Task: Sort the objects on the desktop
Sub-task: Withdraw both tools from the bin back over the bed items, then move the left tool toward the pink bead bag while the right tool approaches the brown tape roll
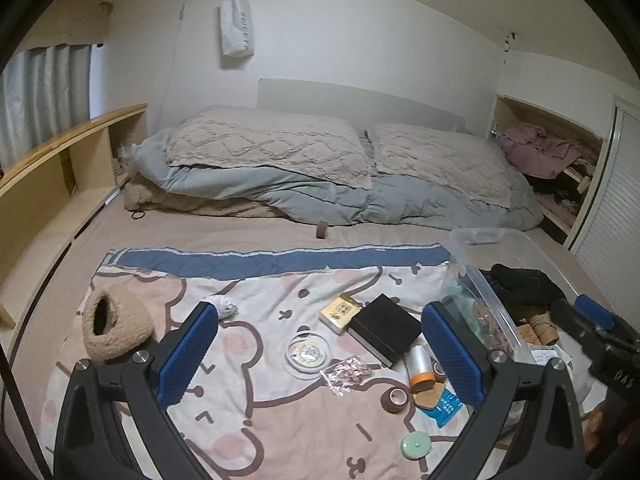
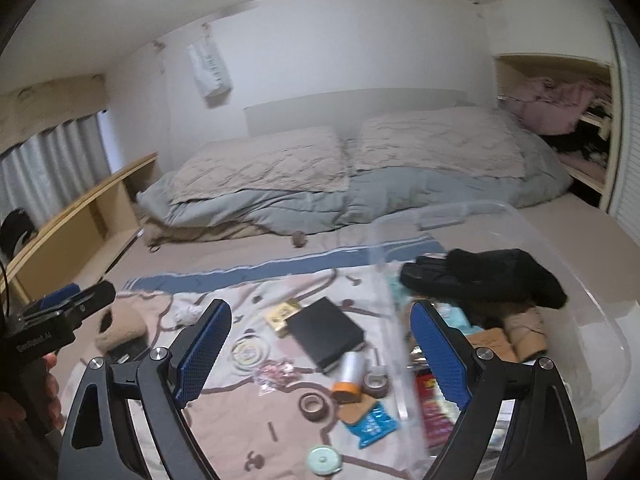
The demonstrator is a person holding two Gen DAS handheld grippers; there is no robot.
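Both grippers empty, jaws spread wide: left gripper [image 1: 320, 354] hangs over the flat black rectangular box [image 1: 385, 328] on the cartoon-print blanket [image 1: 256, 420], long axis diagonal to its fingers, nearer than right gripper [image 2: 320, 358], which straddles the clear plastic bin [image 2: 394, 320] wall.

Left gripper [image 1: 320, 344] and right gripper [image 2: 322, 350]: black, angular, ribbed arms bearing blue, cross-hatched fingertip pads [image 1: 188, 354]; round silver screws [image 1: 141, 357] at the pivots. White lettering marks the left gripper's black housing, at nine o'clock in the right wrist view.
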